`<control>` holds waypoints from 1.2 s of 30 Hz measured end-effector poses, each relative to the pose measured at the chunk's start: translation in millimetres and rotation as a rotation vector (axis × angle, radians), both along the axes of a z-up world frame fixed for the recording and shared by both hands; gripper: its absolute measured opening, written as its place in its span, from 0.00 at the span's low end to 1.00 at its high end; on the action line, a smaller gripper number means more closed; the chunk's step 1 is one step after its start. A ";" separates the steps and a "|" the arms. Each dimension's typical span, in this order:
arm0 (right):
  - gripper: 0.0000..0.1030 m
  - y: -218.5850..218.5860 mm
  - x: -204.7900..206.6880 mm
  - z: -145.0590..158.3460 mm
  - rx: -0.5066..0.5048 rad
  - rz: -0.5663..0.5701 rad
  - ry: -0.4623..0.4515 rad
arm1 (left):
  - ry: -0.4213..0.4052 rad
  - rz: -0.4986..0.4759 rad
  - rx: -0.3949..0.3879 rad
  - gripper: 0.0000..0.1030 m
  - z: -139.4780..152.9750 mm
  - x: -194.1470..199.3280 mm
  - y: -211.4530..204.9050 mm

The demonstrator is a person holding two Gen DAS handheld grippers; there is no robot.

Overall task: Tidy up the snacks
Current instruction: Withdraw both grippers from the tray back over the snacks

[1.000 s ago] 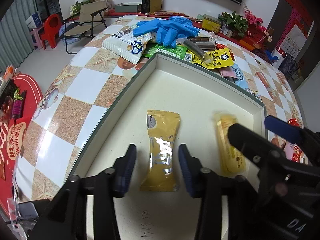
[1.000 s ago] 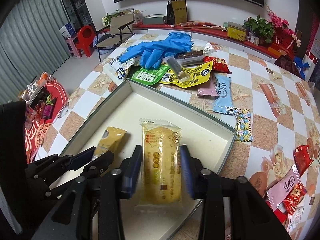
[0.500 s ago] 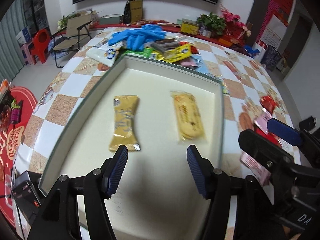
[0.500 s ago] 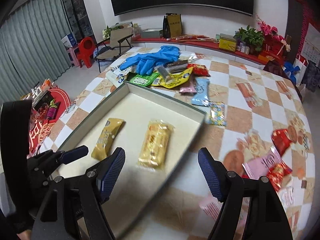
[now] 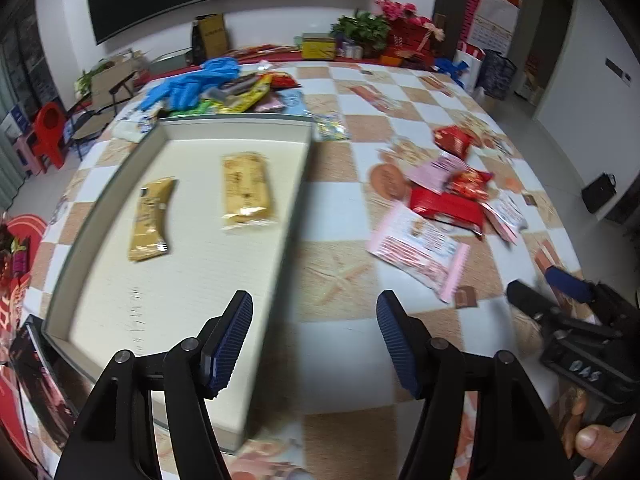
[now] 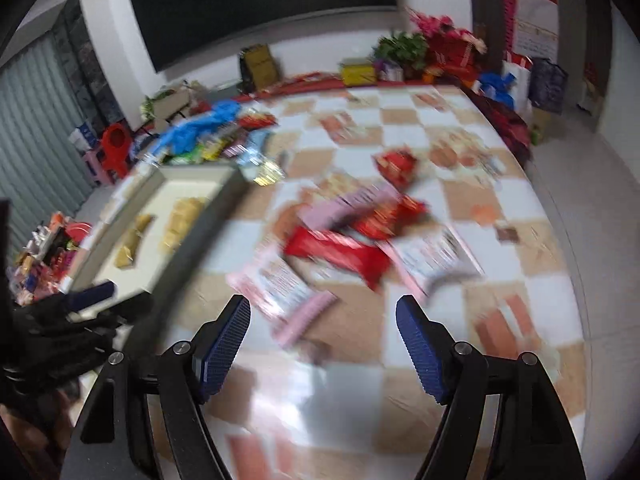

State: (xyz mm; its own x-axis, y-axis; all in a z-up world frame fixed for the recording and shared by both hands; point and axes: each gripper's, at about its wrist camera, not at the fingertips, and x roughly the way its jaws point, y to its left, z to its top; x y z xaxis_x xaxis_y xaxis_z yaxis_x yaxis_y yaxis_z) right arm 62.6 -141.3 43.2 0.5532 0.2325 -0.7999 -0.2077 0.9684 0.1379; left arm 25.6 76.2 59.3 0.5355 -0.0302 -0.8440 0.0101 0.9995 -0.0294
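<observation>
A shallow cream tray [image 5: 192,280] holds a tan snack packet [image 5: 152,220] and a yellow cake packet [image 5: 248,188], lying side by side. My left gripper [image 5: 315,300] hangs over the tray's right wall and the checked tabletop; its jaws are opening with nothing between them. My right gripper [image 6: 322,304] is open and empty above a pink packet [image 6: 280,284] and a red packet [image 6: 336,248], which look blurred. The same pink packet [image 5: 420,248] and red packet [image 5: 444,204] lie to the right of the tray. The right gripper [image 5: 548,292] shows at the right edge of the left wrist view.
Blue gloves [image 5: 192,84] and several more wrappers are piled behind the tray's far wall. Small red packets [image 5: 452,140] lie farther right on the round table. A red chair [image 5: 48,132] stands on the floor at left. A person's thumb [image 5: 588,436] shows at the lower right.
Both grippers let go of their packets in the tray, opened wider and swung right. The left now straddles the tray's right wall; the right is over the loose packets on the table.
</observation>
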 end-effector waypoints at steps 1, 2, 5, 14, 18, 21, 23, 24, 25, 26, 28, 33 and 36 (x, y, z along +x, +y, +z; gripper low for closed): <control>0.74 -7.7 -2.6 -7.8 -0.011 -0.011 0.013 | 0.006 -0.013 -0.005 0.67 -2.3 -0.1 -6.8; 0.74 -15.4 -4.9 -16.1 -0.017 -0.024 0.034 | 0.018 -0.026 -0.009 0.67 -6.5 0.2 -14.6; 0.74 -32.0 -11.6 -32.7 -0.044 -0.050 0.064 | 0.062 -0.041 -0.018 0.67 -22.4 2.2 -30.4; 0.99 -30.1 -23.5 -43.4 -0.147 -0.008 0.016 | 0.078 -0.051 0.031 0.71 -47.1 -2.9 -48.8; 0.99 -30.9 -24.2 -44.2 -0.145 -0.009 0.013 | 0.071 -0.048 0.031 0.76 -47.8 -1.9 -49.6; 0.99 -30.1 -24.4 -44.5 -0.151 -0.010 0.012 | 0.068 -0.045 0.033 0.78 -48.4 -0.7 -51.0; 0.99 -29.5 -24.3 -45.0 -0.155 -0.011 0.012 | 0.066 -0.042 0.033 0.79 -48.9 0.2 -51.8; 0.99 -29.2 -24.5 -45.2 -0.158 -0.010 0.012 | 0.065 -0.039 0.033 0.79 -49.0 0.6 -52.4; 0.99 -28.9 -24.4 -45.1 -0.159 -0.010 0.012 | 0.063 -0.036 0.034 0.80 -49.1 1.2 -53.0; 0.99 -29.0 -24.3 -45.0 -0.159 -0.010 0.012 | 0.061 -0.030 0.033 0.80 -49.2 1.7 -53.2; 0.99 -29.0 -24.4 -45.0 -0.158 -0.010 0.012 | 0.056 -0.022 0.031 0.80 -49.2 2.3 -53.1; 0.99 -29.6 -24.6 -45.2 -0.158 -0.010 0.012 | 0.044 -0.015 0.027 0.80 -49.7 2.3 -53.2; 0.99 -29.2 -24.6 -45.2 -0.158 -0.010 0.012 | 0.038 -0.015 0.025 0.80 -49.9 1.9 -53.2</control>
